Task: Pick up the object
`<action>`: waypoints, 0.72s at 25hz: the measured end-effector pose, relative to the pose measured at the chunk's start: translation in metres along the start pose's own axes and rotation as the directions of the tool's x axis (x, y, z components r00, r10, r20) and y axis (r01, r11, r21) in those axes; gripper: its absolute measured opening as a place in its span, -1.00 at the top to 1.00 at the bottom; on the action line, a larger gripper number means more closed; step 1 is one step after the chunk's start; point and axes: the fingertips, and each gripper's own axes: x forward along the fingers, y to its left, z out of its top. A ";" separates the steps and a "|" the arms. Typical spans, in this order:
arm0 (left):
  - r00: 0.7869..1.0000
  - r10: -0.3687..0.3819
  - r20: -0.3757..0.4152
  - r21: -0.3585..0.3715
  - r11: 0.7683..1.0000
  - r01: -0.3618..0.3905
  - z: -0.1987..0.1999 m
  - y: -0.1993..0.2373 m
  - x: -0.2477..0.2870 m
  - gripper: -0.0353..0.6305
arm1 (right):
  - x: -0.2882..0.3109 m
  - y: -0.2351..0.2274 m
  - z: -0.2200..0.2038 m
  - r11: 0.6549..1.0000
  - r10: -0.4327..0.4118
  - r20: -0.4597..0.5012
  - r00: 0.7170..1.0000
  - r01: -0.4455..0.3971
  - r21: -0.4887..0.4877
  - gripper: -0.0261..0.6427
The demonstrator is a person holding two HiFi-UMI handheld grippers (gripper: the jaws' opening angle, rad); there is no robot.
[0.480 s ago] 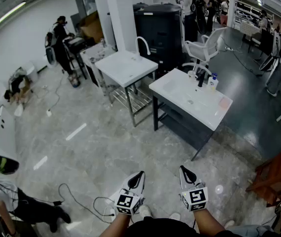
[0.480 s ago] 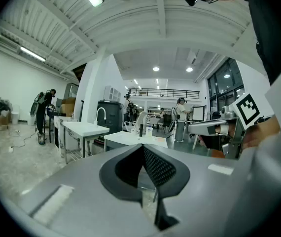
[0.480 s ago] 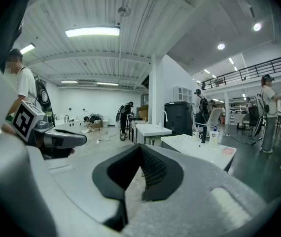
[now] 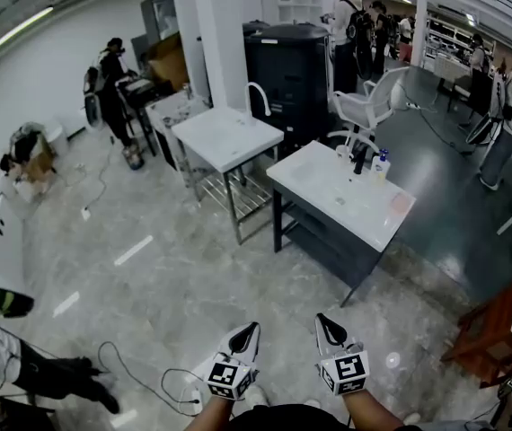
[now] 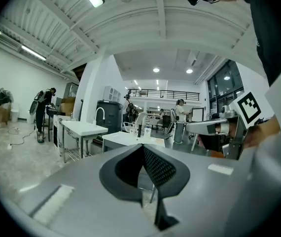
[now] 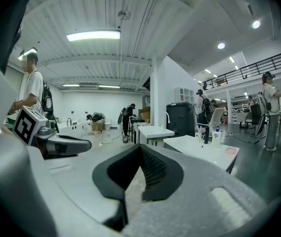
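Both grippers are held low at the bottom of the head view, side by side above the marble floor. My left gripper (image 4: pixel 251 329) is shut with nothing in it, its jaws meeting at the tip (image 5: pixel 142 147). My right gripper (image 4: pixel 324 320) is also shut and empty (image 6: pixel 139 148). Well ahead of them stands a white sink table (image 4: pixel 328 187) with a black tap (image 4: pixel 360 158), a blue-capped bottle (image 4: pixel 381 164) and a pink flat item (image 4: pixel 401 202). Both gripper views show that table in the distance (image 5: pixel 125 138) (image 6: pixel 199 147).
A second white sink table (image 4: pixel 225 137) stands further left, before a black cabinet (image 4: pixel 292 61) and a white chair (image 4: pixel 368 106). Cables (image 4: pixel 139 366) lie on the floor beside a seated person (image 4: pixel 4 339). A wooden stand (image 4: pixel 481 330) is at right. People stand at the back.
The whole head view has shifted a little; both grippers sit slightly lower and further left in it. Both stay shut and empty.
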 end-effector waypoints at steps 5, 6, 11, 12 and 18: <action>1.000 0.009 0.025 0.001 1.000 -0.009 0.002 0.011 -0.002 0.84 | 0.004 -0.006 0.004 0.997 -0.040 0.035 0.999 0.038 0.067 0.92; 1.000 0.005 0.027 0.001 1.000 -0.005 0.003 0.013 -0.002 0.84 | 0.005 -0.005 0.005 0.997 -0.046 0.038 0.998 0.043 0.068 0.92; 1.000 -0.022 0.014 -0.001 1.000 0.022 0.004 0.025 -0.004 0.84 | 0.014 0.005 0.005 0.996 -0.064 0.039 0.997 0.061 0.068 0.92; 0.999 -0.032 0.019 0.004 0.999 0.032 0.003 0.030 -0.006 0.84 | 0.017 0.009 0.005 0.996 -0.066 0.041 0.997 0.063 0.068 0.92; 0.997 -0.077 0.011 0.018 0.997 0.077 0.001 0.056 -0.011 0.84 | 0.032 0.027 0.014 0.996 -0.087 0.089 0.992 0.083 0.043 0.92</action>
